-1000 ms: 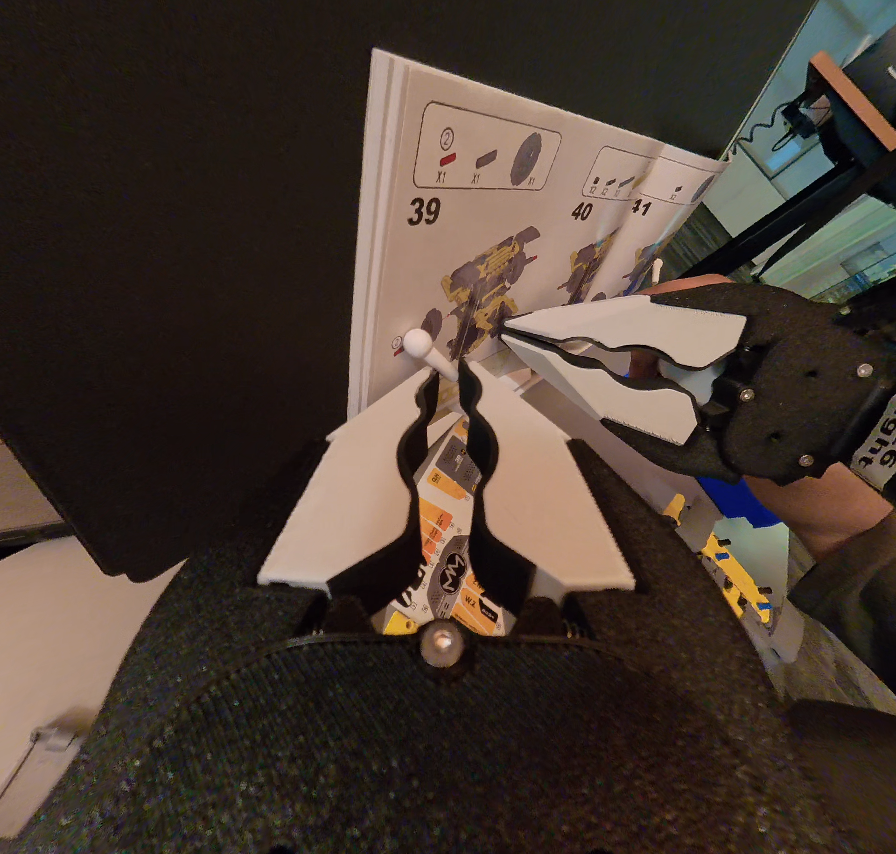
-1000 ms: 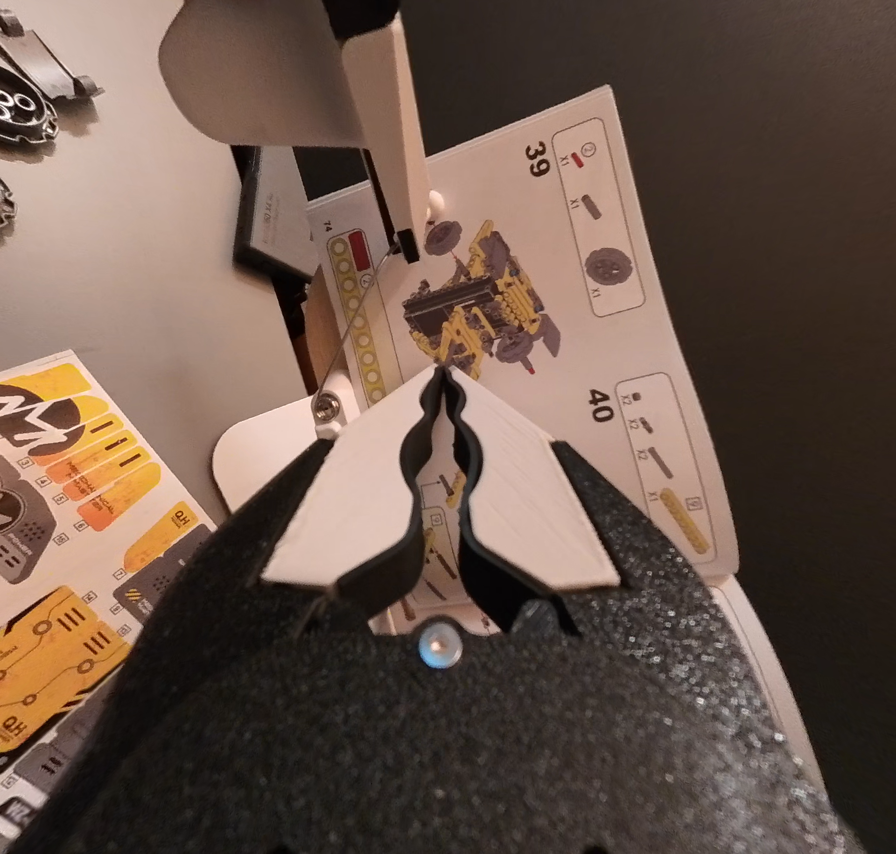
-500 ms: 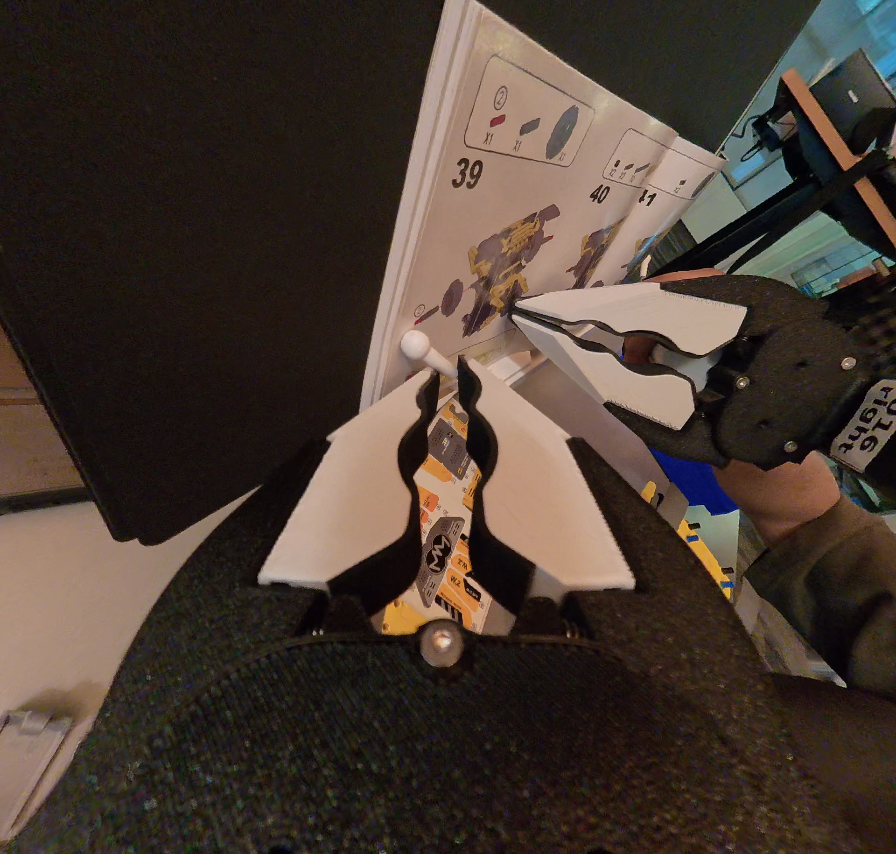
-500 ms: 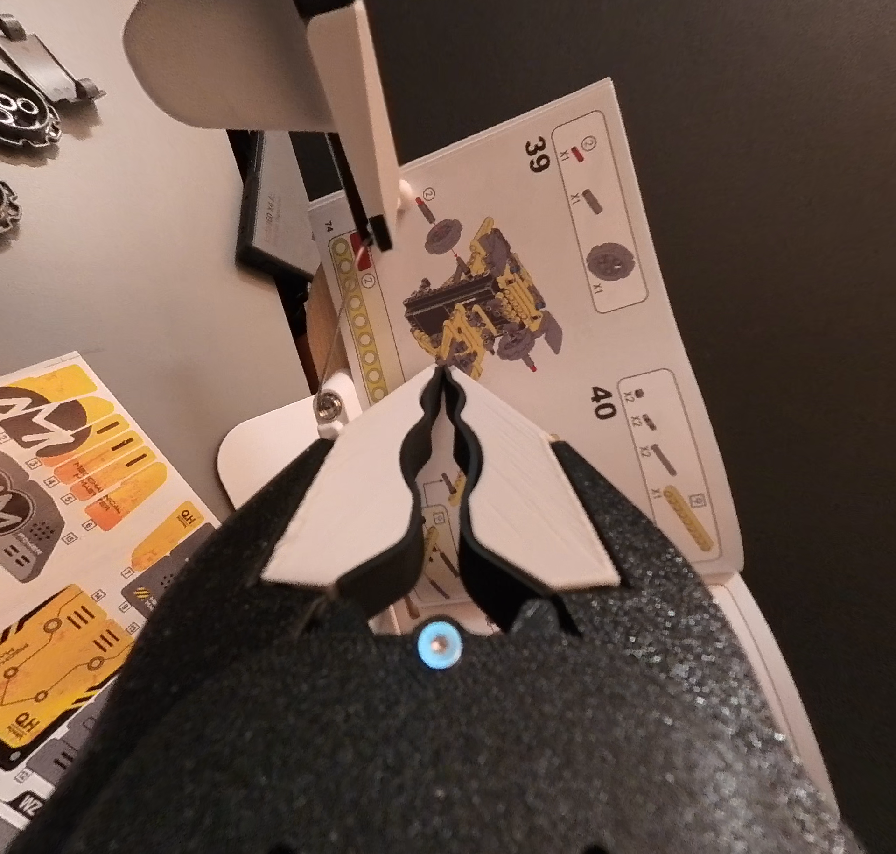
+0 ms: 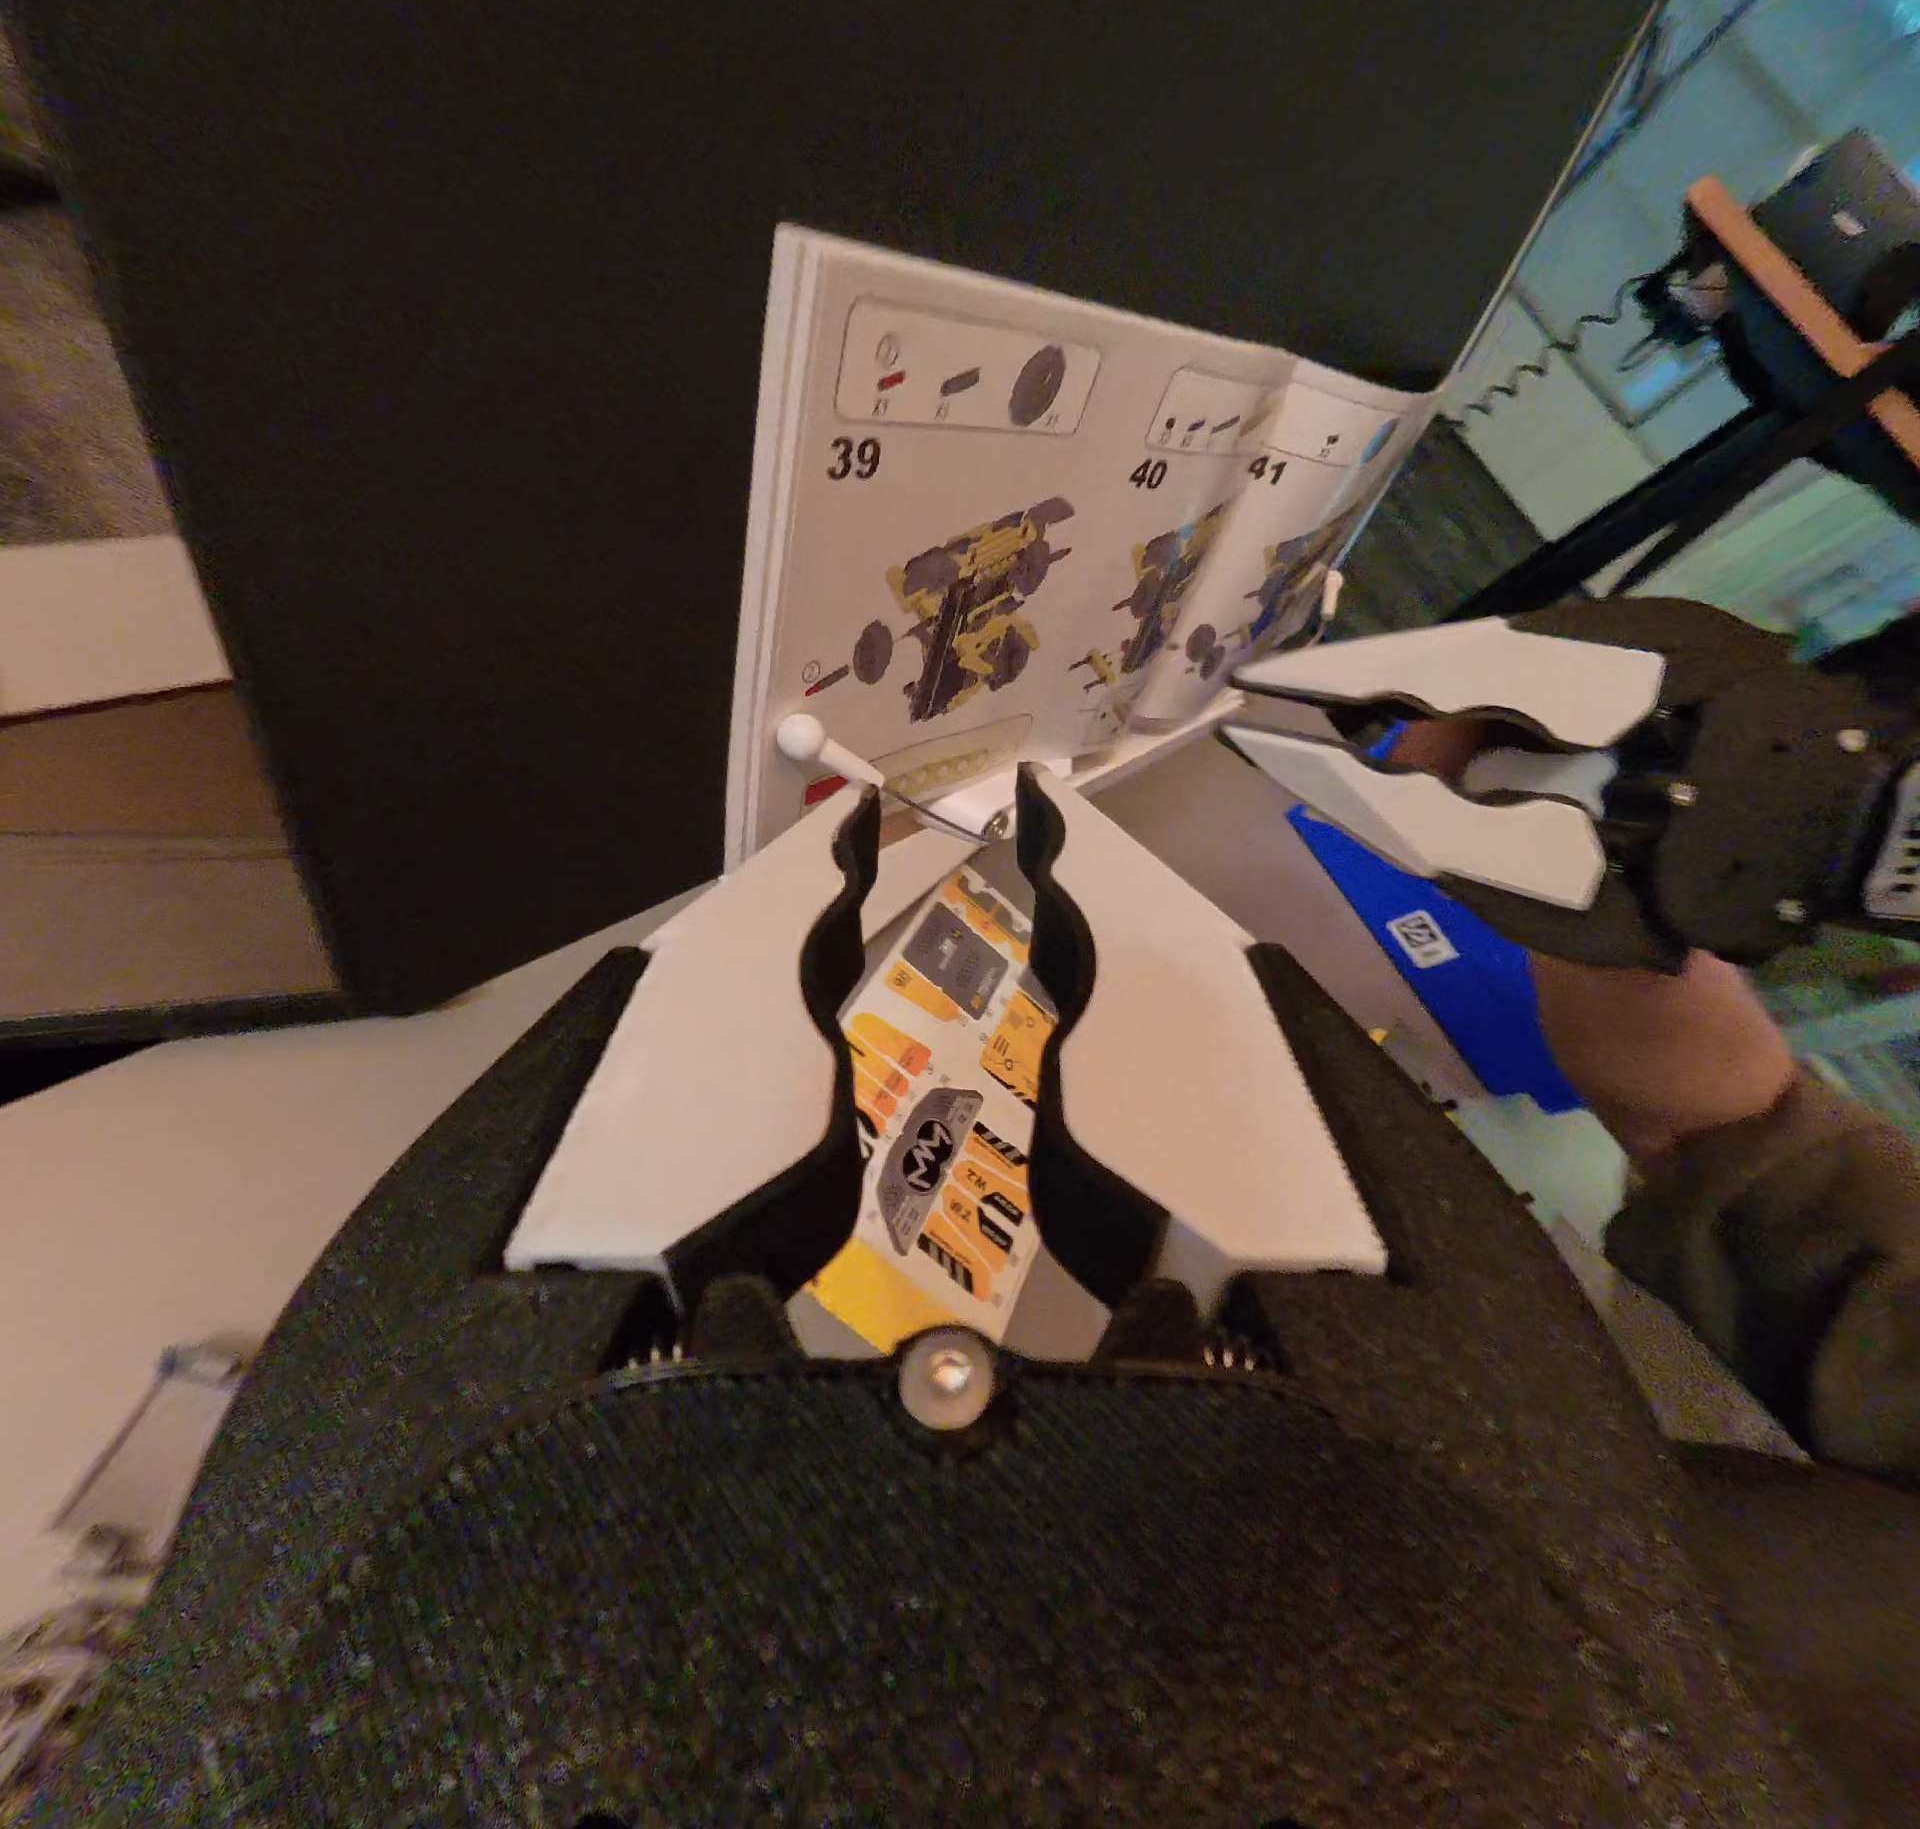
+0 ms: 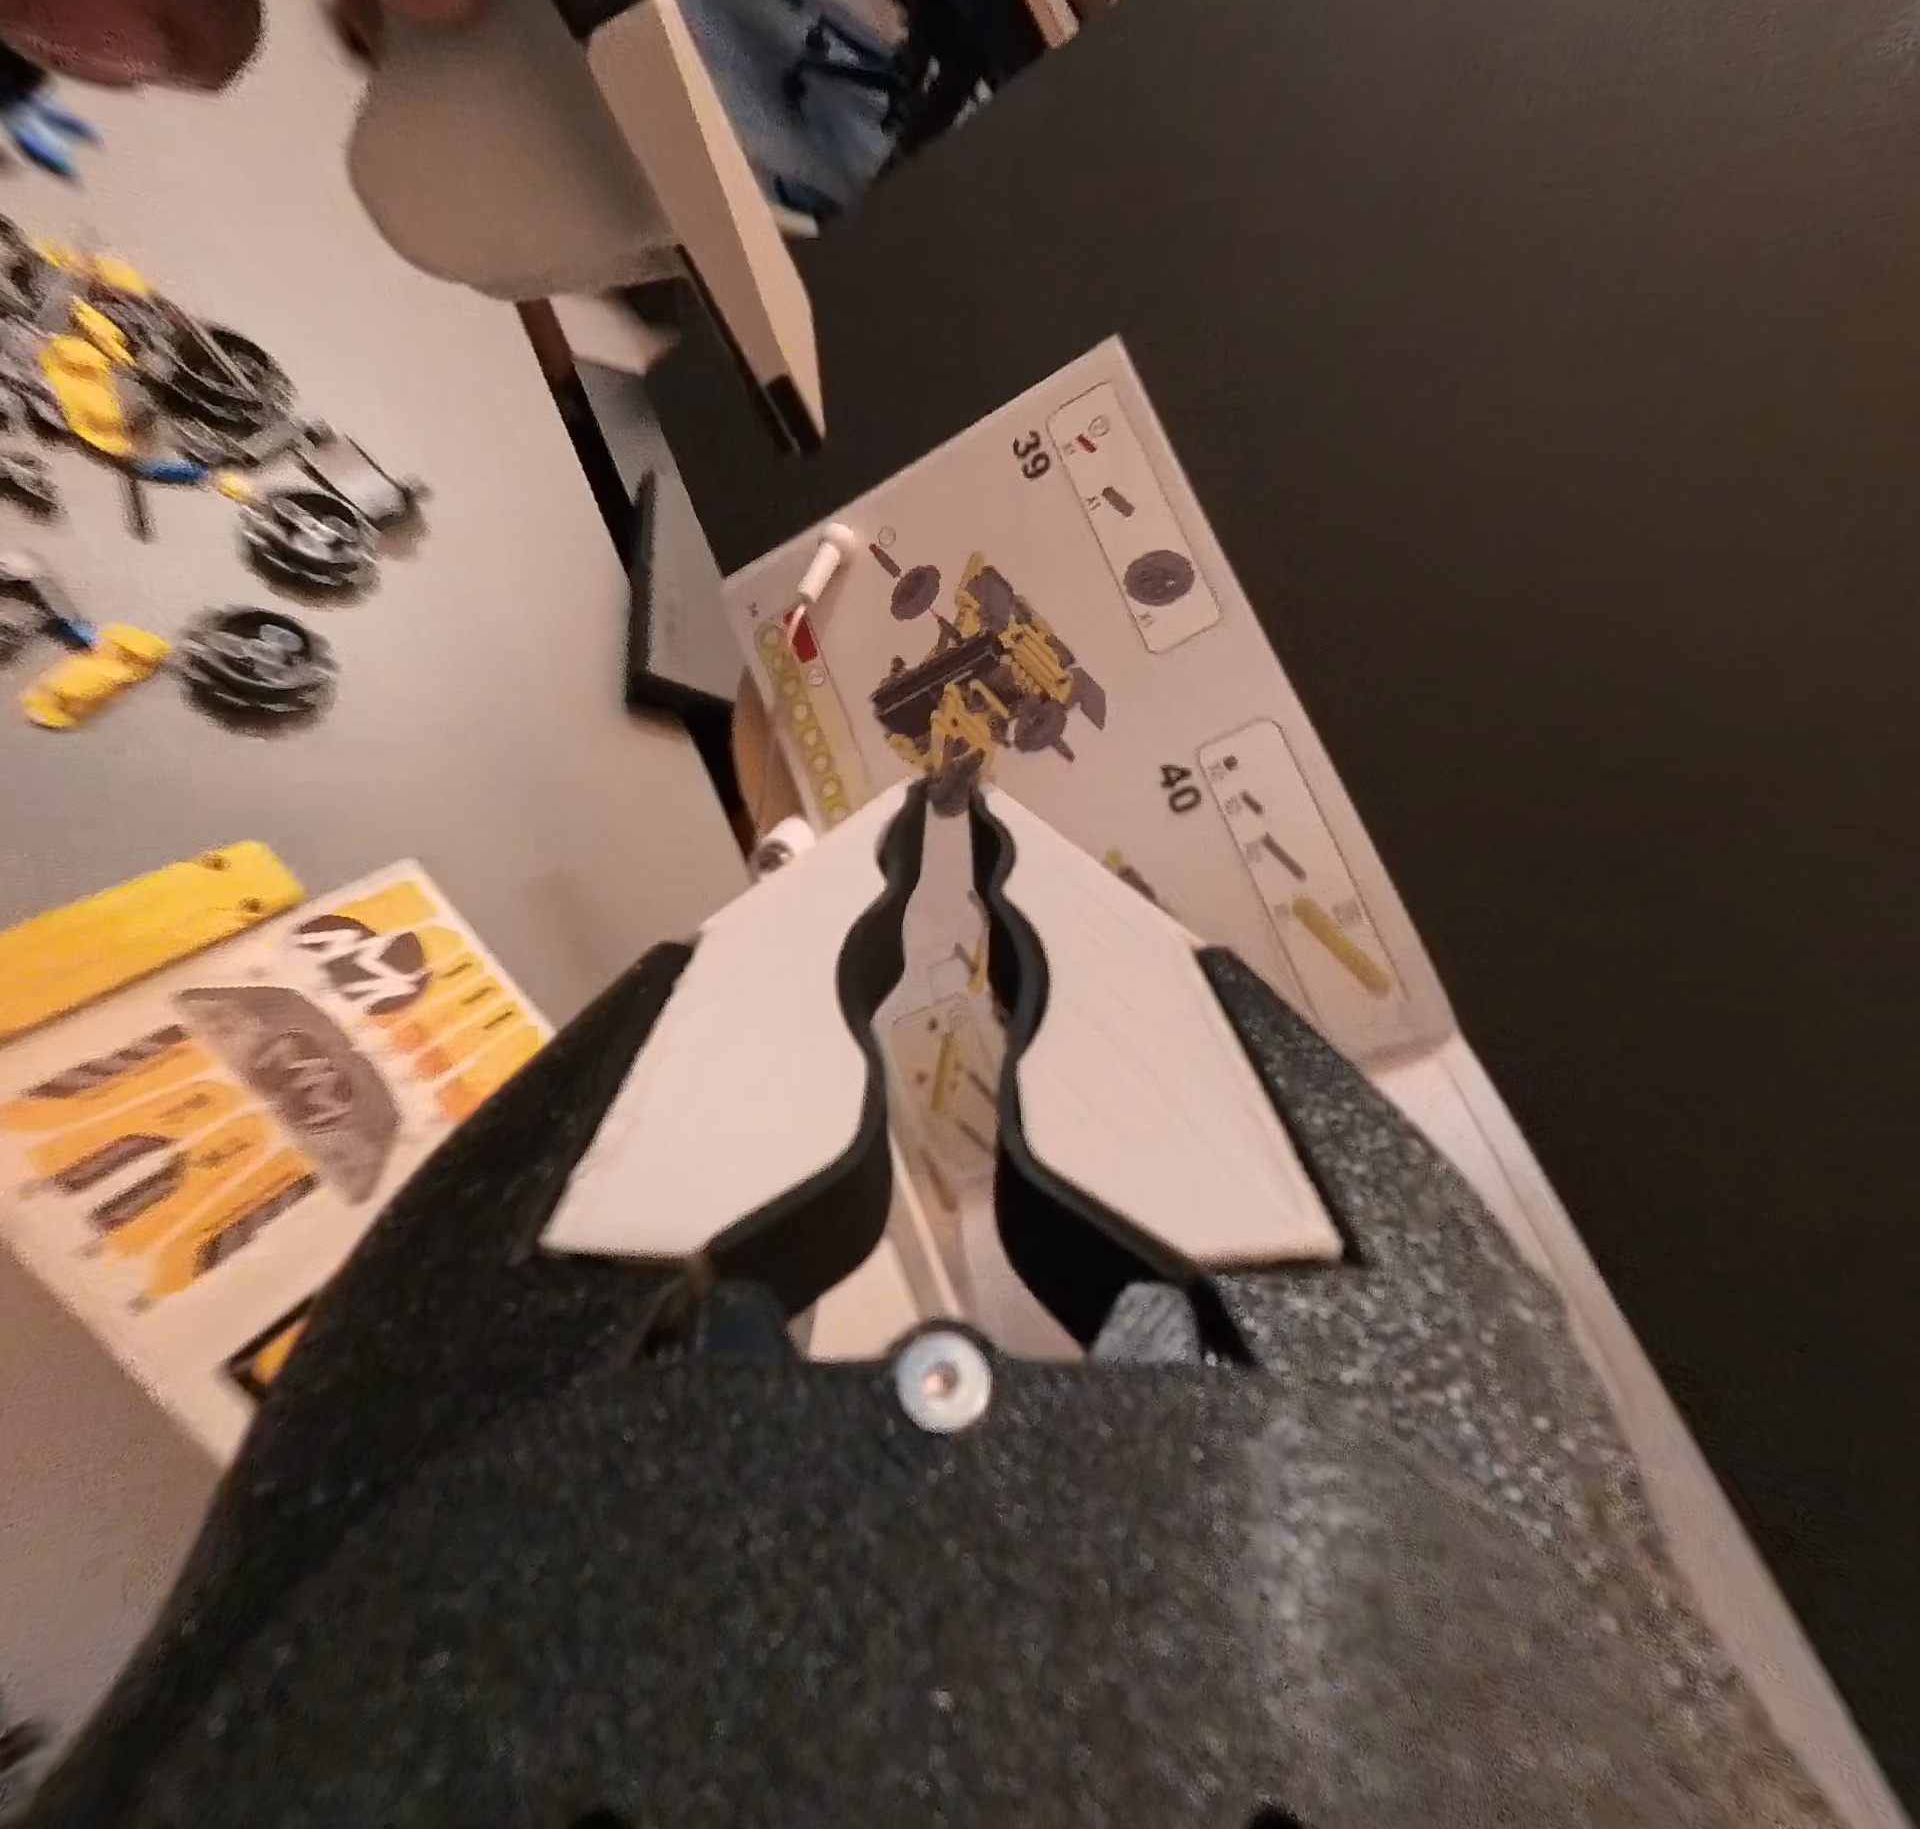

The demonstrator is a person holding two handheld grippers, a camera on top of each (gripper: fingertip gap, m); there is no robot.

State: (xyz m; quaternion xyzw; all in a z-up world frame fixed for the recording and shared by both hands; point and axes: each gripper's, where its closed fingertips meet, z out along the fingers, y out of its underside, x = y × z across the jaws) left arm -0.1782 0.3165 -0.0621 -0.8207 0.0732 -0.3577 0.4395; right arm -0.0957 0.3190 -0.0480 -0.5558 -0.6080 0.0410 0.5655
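An open instruction booklet (image 5: 966, 553) for a yellow and grey building-brick vehicle stands upright on a white book stand (image 5: 1132, 751), against a black panel (image 5: 416, 325). The pages facing out show numbered build steps with small part diagrams.

The left gripper (image 5: 945, 808), white fingers lined in black on a black textured body, is held low in front of the stand. Its jaws are spread apart and hold nothing. Just beyond its fingertips is the stand's white page-holder pin (image 5: 816, 745) with a round knob at its end, lying across the lower left corner of the page on a thin wire arm. The fingertips are close to the pin; whether they touch it cannot be told.

The right gripper (image 6: 945, 792) comes in from the right side of the booklet. In its own view the jaws are nearly closed, with a narrow gap left at the tips, and those tips sit at the printed vehicle drawing on the page. Whether they pinch a page cannot be told. From the left wrist view the same gripper shows at the lower edge of the right-hand page, with a person's hand (image 5: 1652, 1041) below it.

On the pale table (image 6: 499, 636) to the left lie a yellow and grey sticker sheet (image 6: 239, 1073), loose black wheels (image 6: 260, 657) and yellow brick parts (image 6: 88, 683), blurred. A blue object (image 5: 1455, 969) lies on the table beyond the stand.
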